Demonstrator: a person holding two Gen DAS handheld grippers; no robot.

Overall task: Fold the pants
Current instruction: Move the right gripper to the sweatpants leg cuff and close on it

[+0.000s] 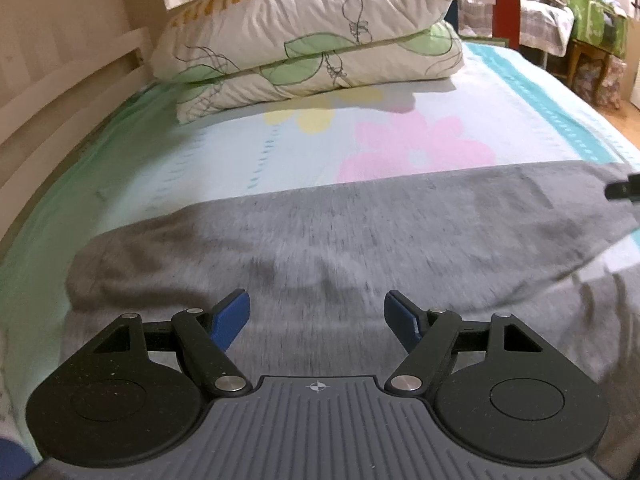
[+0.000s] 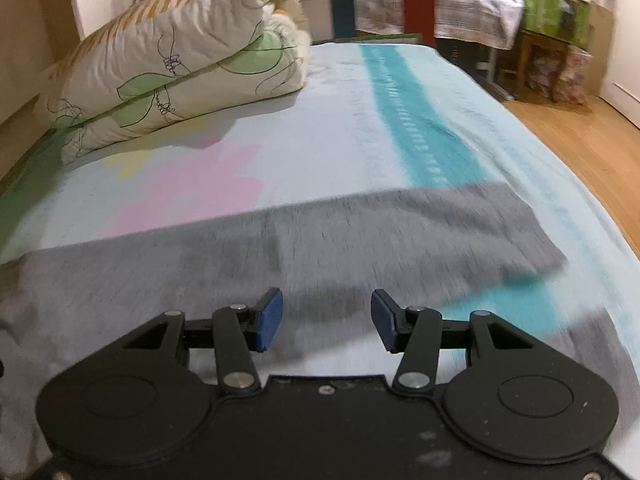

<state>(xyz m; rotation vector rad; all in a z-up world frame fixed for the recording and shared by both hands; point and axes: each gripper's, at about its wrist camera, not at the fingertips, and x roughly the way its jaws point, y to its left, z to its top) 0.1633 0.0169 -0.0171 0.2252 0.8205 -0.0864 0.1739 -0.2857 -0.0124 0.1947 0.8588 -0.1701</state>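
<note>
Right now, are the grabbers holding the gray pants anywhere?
No. Both the left gripper and right gripper hover over the gray pants with jaws apart and nothing between them.

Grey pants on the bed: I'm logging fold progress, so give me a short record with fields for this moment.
garment: grey pants, spread flat across the bed
surface: bed sheet, pale blue with a teal stripe and flower print
behind garment: folded quilt with leaf pattern, apart from the pants
left gripper: open, fingers over the fabric, nothing between them
right gripper: open, over the pants near their right end, nothing held
fold state: no fold visibly begun by either gripper
image note: motion blur on the cloth
</note>
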